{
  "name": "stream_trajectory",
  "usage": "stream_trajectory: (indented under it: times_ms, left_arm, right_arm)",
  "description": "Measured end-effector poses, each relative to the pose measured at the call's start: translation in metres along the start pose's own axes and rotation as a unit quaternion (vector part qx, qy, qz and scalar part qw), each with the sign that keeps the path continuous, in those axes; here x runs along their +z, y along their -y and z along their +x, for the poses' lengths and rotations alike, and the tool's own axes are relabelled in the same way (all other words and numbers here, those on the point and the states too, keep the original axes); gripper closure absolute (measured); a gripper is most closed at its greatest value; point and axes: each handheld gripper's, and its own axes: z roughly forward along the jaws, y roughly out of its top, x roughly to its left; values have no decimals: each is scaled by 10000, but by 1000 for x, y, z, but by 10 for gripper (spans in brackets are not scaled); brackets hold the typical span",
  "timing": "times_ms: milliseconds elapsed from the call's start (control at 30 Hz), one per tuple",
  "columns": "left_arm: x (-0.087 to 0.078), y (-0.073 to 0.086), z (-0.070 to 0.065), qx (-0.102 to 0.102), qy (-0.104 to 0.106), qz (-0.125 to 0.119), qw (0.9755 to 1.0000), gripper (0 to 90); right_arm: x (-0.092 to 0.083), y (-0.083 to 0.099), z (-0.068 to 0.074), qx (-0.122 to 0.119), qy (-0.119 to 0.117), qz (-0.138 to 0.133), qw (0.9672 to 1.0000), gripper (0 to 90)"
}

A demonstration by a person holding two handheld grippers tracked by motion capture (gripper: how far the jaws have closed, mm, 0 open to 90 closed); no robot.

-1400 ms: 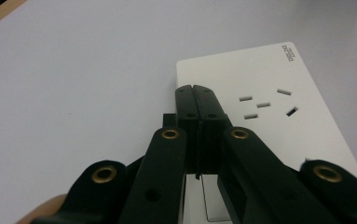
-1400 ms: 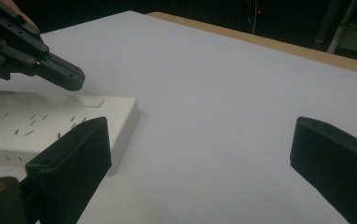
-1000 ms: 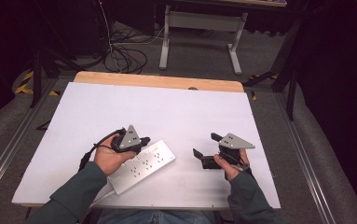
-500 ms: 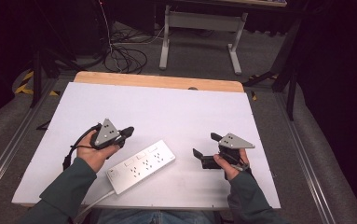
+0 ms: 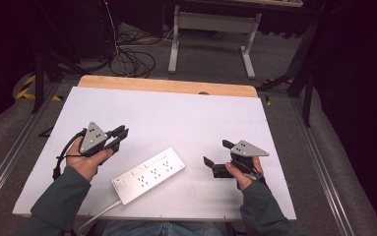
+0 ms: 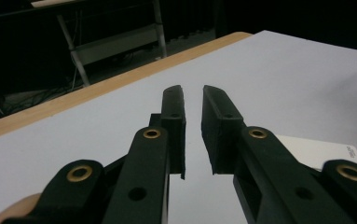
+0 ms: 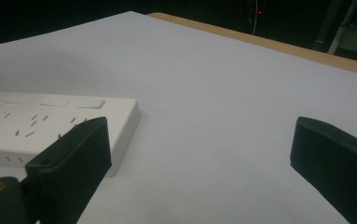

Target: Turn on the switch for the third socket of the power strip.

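1. The tabletop (image 5: pixel 176 113) is a white board with a wooden strip along its far edge; everything here lies in its near half.
2. The white power strip (image 5: pixel 149 174) lies flat and slantwise close to the near edge, a little left of the middle, with its sockets facing up. Its white cord (image 5: pixel 95 216) leaves the nearer end and runs off over the near edge.
3. The left tool (image 5: pixel 120 133) is held above the tabletop toward the left edge, just beyond the far-left side of the power strip and clear of it. Its jaws have just been opening and now stand a narrow gap apart, with nothing between them, as the left gripper view (image 6: pixel 192 100) shows.
4. The right tool (image 5: pixel 217 156) is held toward the right edge, just off the strip's farther end and not touching it. In the right gripper view (image 7: pixel 199 154) its jaws stand wide apart and empty, with the strip's end beside the left-hand jaw.
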Motion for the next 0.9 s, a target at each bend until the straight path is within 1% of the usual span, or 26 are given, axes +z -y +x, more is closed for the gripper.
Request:
stream_trajectory:
  times_ms: [100,200,367,467,567,667,767,900]
  left_arm:
    - [-4,1,3,-50,-64,-46,10000,759]
    - [-8,3,5,-104,-75,-79,9999,747]
    - [-15,5,8,-129,-154,-108,9997,723]
    - [-19,6,10,-152,-199,-132,9996,695]
    - [-24,9,13,-253,-240,-131,9993,652]
    - [-29,10,17,-310,-329,-165,9988,611]
    - [-32,12,20,-370,-401,-169,9984,584]
    - [-37,14,23,-412,-438,-206,9980,564]
  right_arm:
    - [0,0,0,7,-1,4,10000,58]
    - [1,0,0,-16,-5,-9,10000,58]
    - [1,0,0,-15,-4,-9,10000,58]
    - [1,0,0,-3,1,-1,10000,58]
    - [1,0,0,-14,-7,-5,10000,58]
    - [1,0,0,-12,-4,-7,10000,58]
    - [1,0,0,2,-7,-2,10000,58]
    - [1,0,0,2,-7,-1,10000,58]
